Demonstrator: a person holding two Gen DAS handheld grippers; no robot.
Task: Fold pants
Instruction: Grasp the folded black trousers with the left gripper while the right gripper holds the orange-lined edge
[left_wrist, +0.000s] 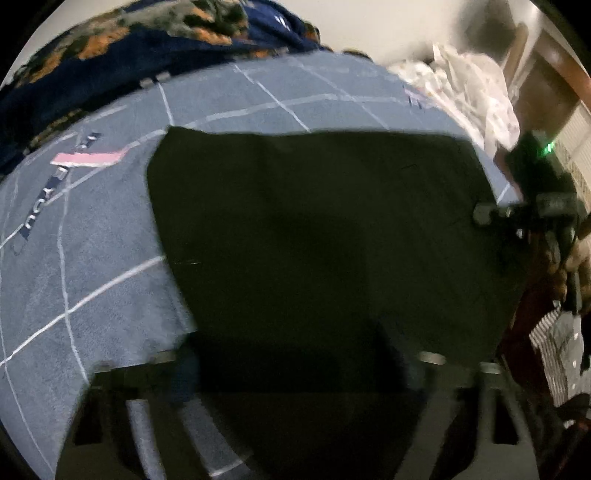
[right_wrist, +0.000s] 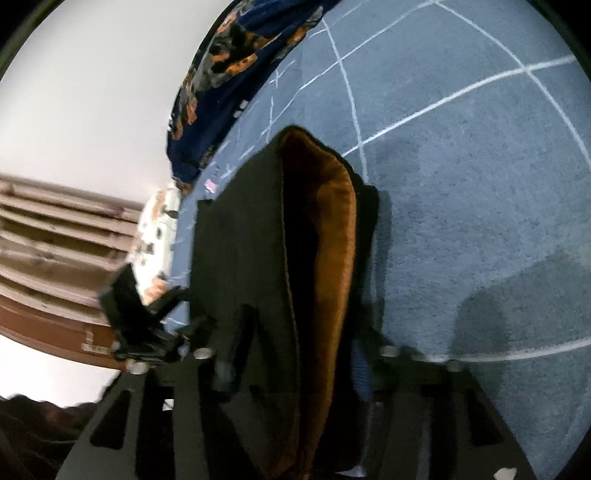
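our right gripper holds the pants with its jaws narrowed on a thick bunch of fabric, the brown fleece lining gaping open just above the grip toward twelve o'clock. our left gripper has dark cloth filling the gap between its fingers; the frame is blurred and dim there, so we think the jaws are pinching the near edge, but we cannot tell for certain.

from the left wrist view the pants spread flat across the centre of the blue bedspread, their far edge toward twelve o'clock, with the right gripper visible at three o'clock on the cloth's side edge. a patterned dark blanket lies bunched at eleven o'clock, white bedding at one o'clock.

to do this fold well, we should check both grips take all layers, lift both edges evenly, keep the fabric taut between the grippers, and lay it over squarely so that lining stays tucked inside.
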